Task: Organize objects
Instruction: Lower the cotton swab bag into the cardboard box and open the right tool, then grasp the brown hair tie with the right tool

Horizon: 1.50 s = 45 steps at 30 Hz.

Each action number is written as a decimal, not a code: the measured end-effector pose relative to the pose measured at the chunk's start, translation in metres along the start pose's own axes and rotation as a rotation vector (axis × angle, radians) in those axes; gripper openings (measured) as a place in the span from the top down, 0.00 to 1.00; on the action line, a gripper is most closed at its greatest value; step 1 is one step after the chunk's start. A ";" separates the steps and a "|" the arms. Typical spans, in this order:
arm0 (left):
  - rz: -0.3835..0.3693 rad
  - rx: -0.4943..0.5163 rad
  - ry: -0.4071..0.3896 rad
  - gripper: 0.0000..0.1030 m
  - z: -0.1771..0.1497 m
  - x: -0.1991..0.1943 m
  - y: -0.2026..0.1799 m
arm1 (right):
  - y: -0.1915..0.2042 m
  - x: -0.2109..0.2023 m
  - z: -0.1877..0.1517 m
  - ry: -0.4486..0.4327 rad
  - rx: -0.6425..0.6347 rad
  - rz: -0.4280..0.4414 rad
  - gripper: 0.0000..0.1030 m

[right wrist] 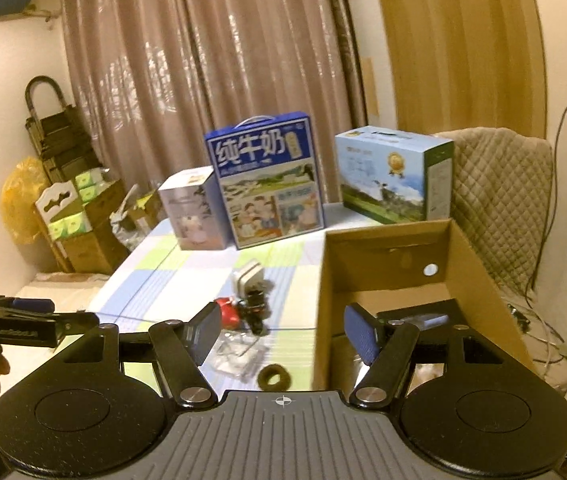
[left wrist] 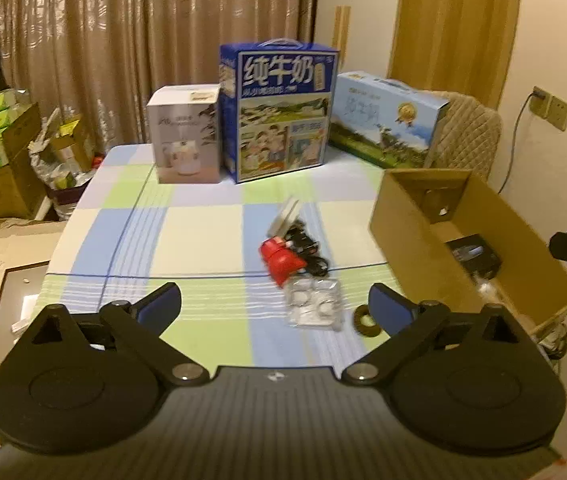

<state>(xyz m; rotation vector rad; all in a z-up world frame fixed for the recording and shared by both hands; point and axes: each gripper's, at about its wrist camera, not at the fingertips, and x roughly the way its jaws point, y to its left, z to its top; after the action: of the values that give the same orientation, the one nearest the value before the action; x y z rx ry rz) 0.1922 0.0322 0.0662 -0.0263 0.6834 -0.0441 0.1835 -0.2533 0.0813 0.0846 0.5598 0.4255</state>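
Both grippers empty, fingers spread wide apart. Left gripper [left wrist: 275, 306] hovers over the near edge of the checked surface [left wrist: 187, 232], just short of the small pile. Right gripper [right wrist: 281, 330] hangs at the near left corner of the cardboard box [right wrist: 387, 248], one finger over the surface, the other over the box opening.

Landmark: the cardboard box, open top, on the right part of the surface. Left of it lies the pile: red item [left wrist: 279, 260] touching a black tangle [left wrist: 309, 248], a white flat piece [left wrist: 287, 214] leaning at the far side of the pile, a clear blister pack [left wrist: 315, 304] on the near side. A dark ring [left wrist: 365, 320] sits just beside the blister pack, close to the box's near left corner. Inside the box, a black object [left wrist: 473, 254] on the floor; blurred, can't identify.

Beyond the box, at the far edge: white carton [left wrist: 185, 136], blue milk carton [left wrist: 279, 112], pale-blue carton [left wrist: 387, 120].
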 end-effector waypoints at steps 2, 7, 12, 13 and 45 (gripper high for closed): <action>0.011 0.001 0.002 0.01 -0.005 0.005 0.007 | 0.009 0.008 -0.005 0.010 -0.006 0.010 0.37; 0.032 -0.005 0.017 0.01 -0.018 0.025 0.022 | 0.027 0.029 -0.020 0.031 -0.015 0.044 0.37; 0.045 -0.015 0.047 0.01 -0.031 0.054 0.036 | 0.045 0.060 -0.039 0.053 -0.030 0.052 0.37; 0.044 -0.016 0.055 0.01 -0.034 0.061 0.039 | 0.048 0.067 -0.044 0.058 -0.037 0.050 0.37; -0.091 0.043 0.173 0.01 -0.009 0.189 0.037 | 0.029 0.253 -0.104 0.346 -0.159 -0.189 0.60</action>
<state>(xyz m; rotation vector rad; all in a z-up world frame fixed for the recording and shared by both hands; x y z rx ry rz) 0.3338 0.0598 -0.0614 -0.0122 0.8540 -0.1505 0.3106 -0.1266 -0.1269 -0.1976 0.8637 0.2995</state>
